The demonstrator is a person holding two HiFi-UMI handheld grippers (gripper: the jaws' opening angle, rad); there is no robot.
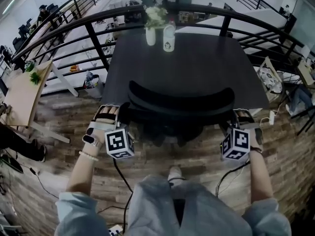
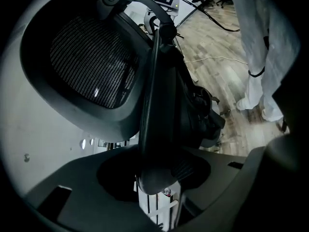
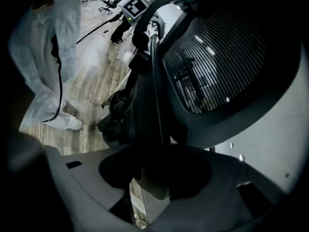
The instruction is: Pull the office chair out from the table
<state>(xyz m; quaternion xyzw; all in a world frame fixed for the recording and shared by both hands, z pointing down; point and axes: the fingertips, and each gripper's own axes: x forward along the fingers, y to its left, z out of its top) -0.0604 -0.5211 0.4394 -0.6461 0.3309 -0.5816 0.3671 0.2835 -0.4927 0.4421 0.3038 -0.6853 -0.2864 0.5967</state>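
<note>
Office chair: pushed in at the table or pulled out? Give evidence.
Pushed in: the office chair backrest overlaps the near edge of the table in the head view.

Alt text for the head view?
A person holds the left gripper and right gripper at the backrest sides of a black office chair, pushed in at a dark table. A vase of flowers and a white container stand at its far edge.

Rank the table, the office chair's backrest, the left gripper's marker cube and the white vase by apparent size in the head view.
Largest first:
1. table
2. office chair's backrest
3. left marker cube, enlarged by nearness to the camera
4. white vase, far off
</note>
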